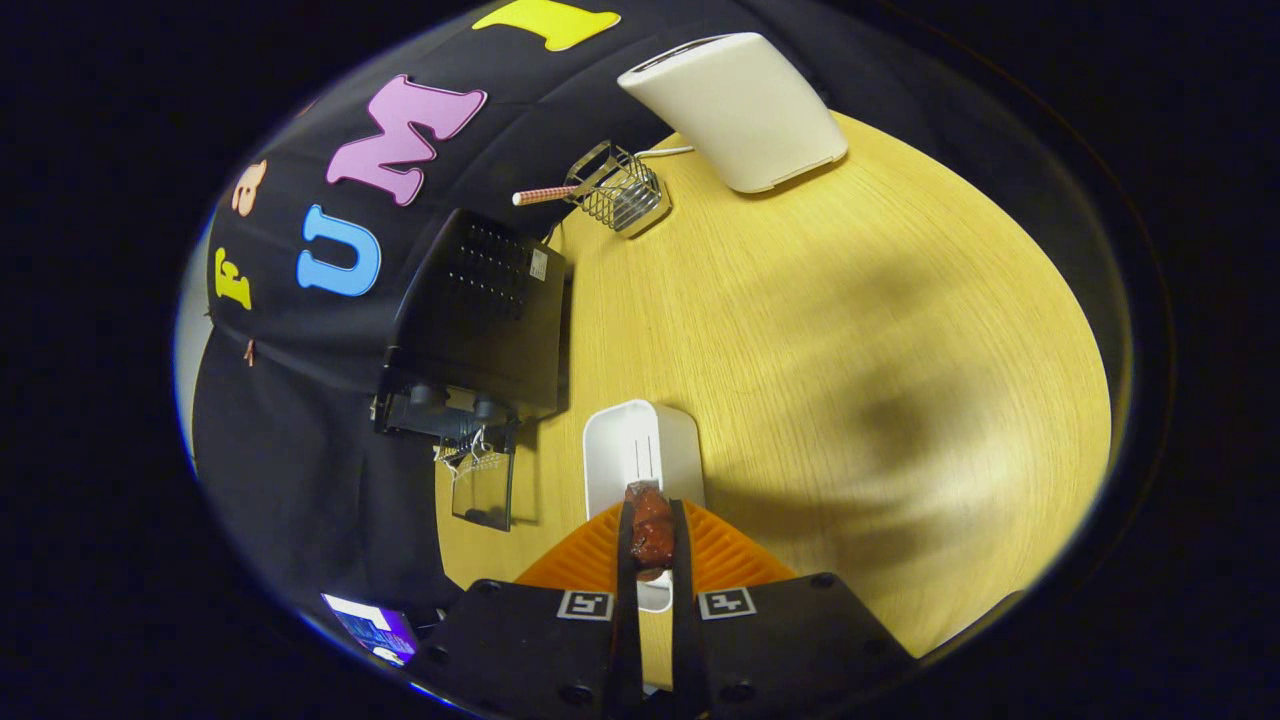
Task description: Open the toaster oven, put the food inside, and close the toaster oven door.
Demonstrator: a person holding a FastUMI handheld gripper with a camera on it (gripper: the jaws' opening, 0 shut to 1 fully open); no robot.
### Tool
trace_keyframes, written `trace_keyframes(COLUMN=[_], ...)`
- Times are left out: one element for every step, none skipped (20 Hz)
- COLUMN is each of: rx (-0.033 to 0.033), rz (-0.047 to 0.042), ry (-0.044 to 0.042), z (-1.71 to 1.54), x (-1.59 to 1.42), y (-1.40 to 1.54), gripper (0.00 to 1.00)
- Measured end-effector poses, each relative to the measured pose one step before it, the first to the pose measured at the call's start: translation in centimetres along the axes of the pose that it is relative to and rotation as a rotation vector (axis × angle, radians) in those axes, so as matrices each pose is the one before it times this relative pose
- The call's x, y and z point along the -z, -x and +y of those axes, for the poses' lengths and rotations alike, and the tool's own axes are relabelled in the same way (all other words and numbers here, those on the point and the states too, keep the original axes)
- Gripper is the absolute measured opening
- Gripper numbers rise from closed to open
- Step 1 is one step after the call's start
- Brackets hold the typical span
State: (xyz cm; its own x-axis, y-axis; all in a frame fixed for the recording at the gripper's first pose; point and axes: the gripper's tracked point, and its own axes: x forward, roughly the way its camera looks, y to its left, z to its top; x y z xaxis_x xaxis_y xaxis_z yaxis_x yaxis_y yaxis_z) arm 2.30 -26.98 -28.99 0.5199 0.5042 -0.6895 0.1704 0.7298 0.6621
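A dark reddish-brown piece of food [652,542] sits between my fingers, and my gripper [652,512] is shut on it. Directly beneath and just beyond the fingertips lies a white oblong dish [640,445] on the wooden table [850,350]. The black toaster oven [480,310] stands to the left of the dish, against the booth's wall. Its glass door [482,490] is swung open, with wire rack parts showing at the opening. A gap of bare table separates the held food from the oven's opening.
A small wire basket [620,190] with a striped handle stands beyond the oven. A white rounded appliance [745,105] sits at the far end of the table. A lit screen [375,625] shows near the gripper's body, on the oven's side.
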Motion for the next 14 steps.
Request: trace_keyframes(rx=[0.00333,0.00438,0.00016,-0.00200,-0.00356,-0.00519,-0.00236,0.00300,0.01049,0.00886,0.00382,-0.00197,-0.00680,-0.00551], rz=[-0.00019,-0.00353,-0.00538,-0.00568,-0.00919,-0.01541,-0.01435,-0.01501,-0.01795,-0.01993,-0.01918,-0.01688,-0.01776,-0.01855], ry=[-0.00192,-0.00403,-0.00550,-0.01108,-0.01782,-0.01848,-0.01553,-0.00831,0.00666,0.01573,0.01197,0.00313,-0.00435,-0.00464], z=[0.029,0.058,0.231,0.309,0.313,0.495,0.535,0.453,0.304,0.499,0.604,0.901,0.964,0.836], x=[-0.104,-0.121,-0.169,-0.258,-0.352,-0.454,-0.447,-0.421,-0.266,-0.313,-0.375,-0.221,-0.143,0.059], y=[0.144,0.129,0.135,0.226,0.392,0.458,0.434,0.367,0.398,0.418,0.448,0.506,0.547,0.509], gripper=[0.16,0.16,0.16,0.16,0.16,0.16,0.16,0.16,0.16,0.16,0.16,0.16,0.16,0.16])
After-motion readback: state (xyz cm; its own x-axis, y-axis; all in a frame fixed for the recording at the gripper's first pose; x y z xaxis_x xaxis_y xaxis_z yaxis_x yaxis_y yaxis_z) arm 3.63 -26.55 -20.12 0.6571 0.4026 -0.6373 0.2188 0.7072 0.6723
